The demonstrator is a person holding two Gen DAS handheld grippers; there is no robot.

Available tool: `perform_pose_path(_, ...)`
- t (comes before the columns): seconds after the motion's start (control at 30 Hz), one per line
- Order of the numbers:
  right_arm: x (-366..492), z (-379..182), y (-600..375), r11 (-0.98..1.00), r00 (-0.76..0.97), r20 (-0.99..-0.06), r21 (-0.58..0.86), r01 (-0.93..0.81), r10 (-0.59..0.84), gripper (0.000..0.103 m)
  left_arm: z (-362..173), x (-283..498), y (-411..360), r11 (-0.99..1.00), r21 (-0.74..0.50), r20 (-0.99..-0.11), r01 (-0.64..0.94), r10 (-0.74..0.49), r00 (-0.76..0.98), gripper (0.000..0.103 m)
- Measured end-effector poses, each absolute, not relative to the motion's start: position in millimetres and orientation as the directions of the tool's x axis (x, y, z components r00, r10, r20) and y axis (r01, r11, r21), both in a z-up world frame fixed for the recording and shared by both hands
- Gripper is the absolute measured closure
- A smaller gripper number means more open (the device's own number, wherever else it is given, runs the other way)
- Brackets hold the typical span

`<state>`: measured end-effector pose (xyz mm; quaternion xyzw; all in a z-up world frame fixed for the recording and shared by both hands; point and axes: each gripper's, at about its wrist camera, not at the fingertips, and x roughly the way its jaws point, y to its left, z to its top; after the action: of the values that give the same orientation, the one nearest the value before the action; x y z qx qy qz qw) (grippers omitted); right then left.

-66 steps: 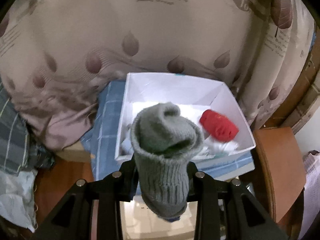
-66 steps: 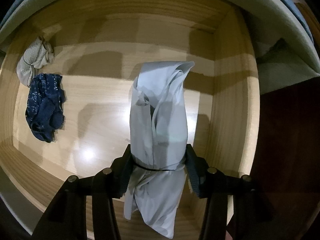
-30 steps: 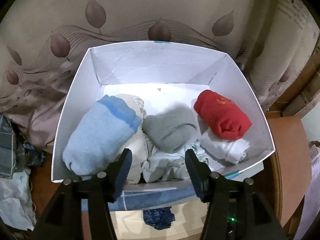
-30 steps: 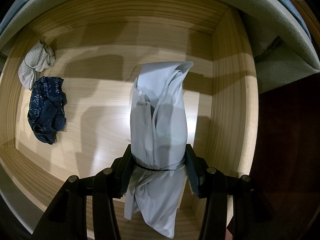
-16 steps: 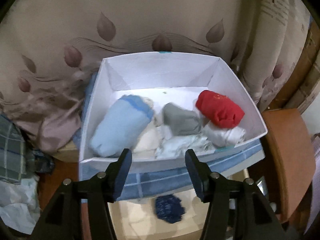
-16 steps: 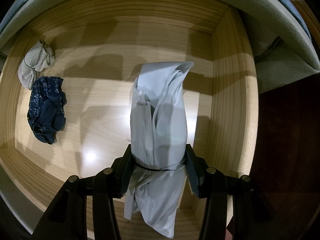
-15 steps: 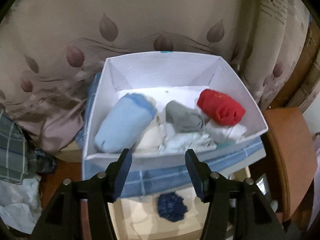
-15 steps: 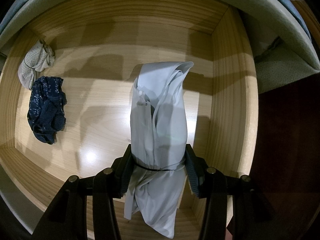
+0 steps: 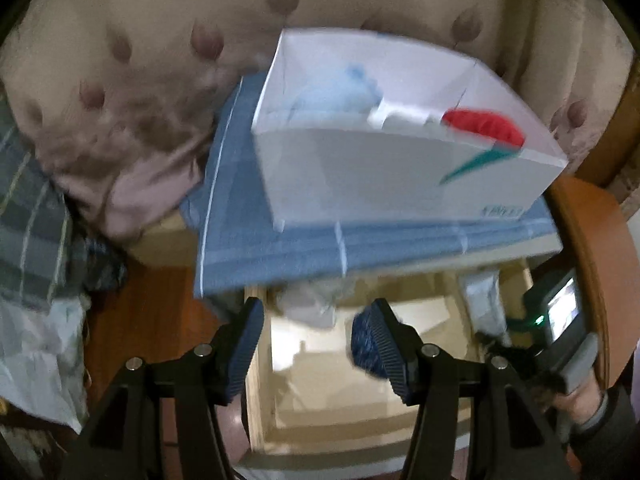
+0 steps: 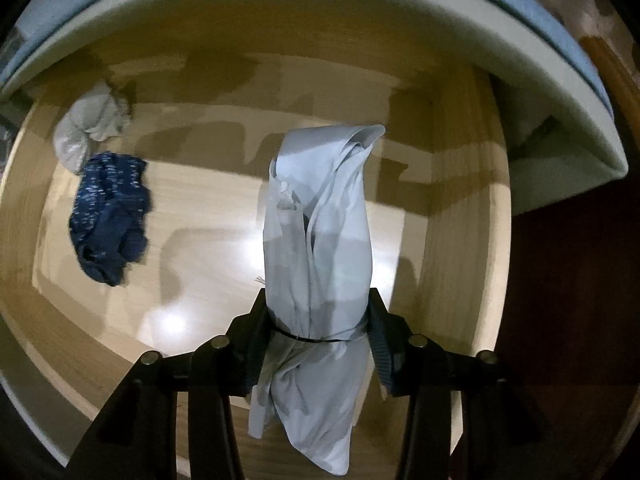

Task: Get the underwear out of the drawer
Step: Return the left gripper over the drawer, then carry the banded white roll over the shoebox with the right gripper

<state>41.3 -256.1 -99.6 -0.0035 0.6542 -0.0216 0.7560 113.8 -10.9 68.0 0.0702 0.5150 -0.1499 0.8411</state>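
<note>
Right gripper [image 10: 318, 340]: we have it clamped on a pale grey bundled garment [image 10: 320, 224], lower centre of frame, held above the light wooden drawer [image 10: 452, 216].
Left gripper [image 9: 306, 338]: our jaws stand apart, holding nothing, over the drawer's front.
Remaining underwear: a dark blue speckled piece [image 10: 110, 216] and a whitish crumpled piece [image 10: 90, 130], upper left.
Our advice: lift the bundle straight, clear of the rim, then drop it into the white cardboard box [image 9: 400, 172].

Drawer [image 10: 208, 216] floor mostly bare mid-span; navy underwear [image 10: 110, 216] and pale bundle [image 10: 90, 130] crowd the left side. Bed edge [image 10: 360, 12] overhangs the back.
</note>
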Motion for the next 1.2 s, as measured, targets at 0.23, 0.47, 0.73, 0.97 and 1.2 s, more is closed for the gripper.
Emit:
perform_pose_path(0.23,32,-81,-230,0.988,0.253,-0.966,-0.090,-0.124,-0.056,0.062,12,100,9,0.978,-0.028,-0.921,0.205,-0.105,0.375,0.046)
perform_pose_path(0.47,19,-49,-182,0.942,0.394,-0.917,-0.184,-0.282,-0.061,0.062,-11,96,21,0.993,-0.011,-0.918,0.115,-0.056,0.392,0.046)
perform_pose_path(0.73,9,-7,-167,0.945,0.469,-0.883,-0.123,-0.303,0.035,0.062,-25,95,21,0.997,0.043,-0.901,0.066,0.010,0.434,0.046)
perform_pose_path(0.97,4,38,-180,0.970,0.536,-0.833,0.006,-0.243,0.140,0.062,-29,92,22,0.998,0.052,-0.888,0.044,0.026,0.459,0.046)
perform_pose_path(1.2,13,93,-199,0.974,0.621,-0.751,0.165,-0.154,0.226,0.062,-23,87,27,0.999,0.043,-0.867,0.022,0.026,0.498,0.046)
